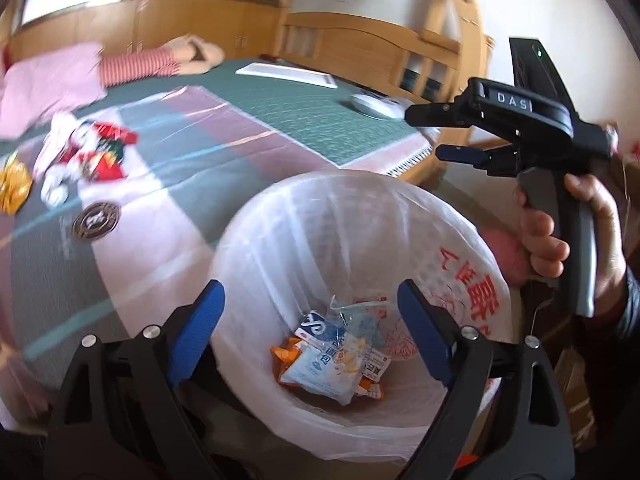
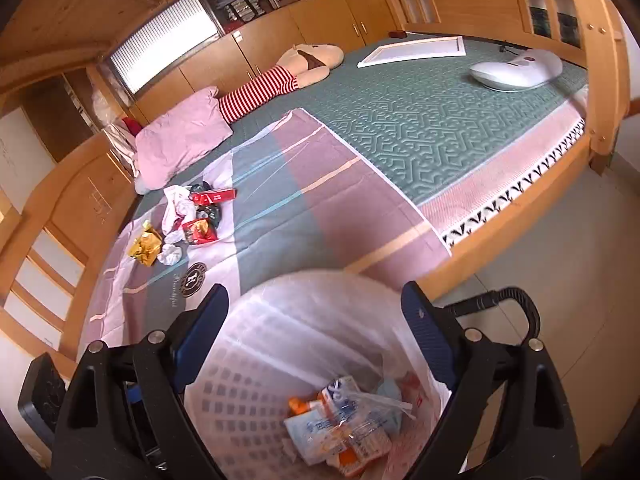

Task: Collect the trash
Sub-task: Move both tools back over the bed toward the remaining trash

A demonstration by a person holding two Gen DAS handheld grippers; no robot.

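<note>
Both claws stand wide open and empty above the white-lined plastic waste bin [image 1: 280,240]: left gripper [image 1: 311,328], right gripper [image 2: 316,332]. Discarded snack wrappers [image 1: 336,356] lie at the bin bottom, below the jaws. Remaining red and gold wrappers [image 2: 180,216] lie on the bed, well apart.

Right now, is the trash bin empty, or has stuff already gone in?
Not empty. The lined trash bin holds several snack wrappers at its bottom, well short of full. More litter lies on the bed.
</note>
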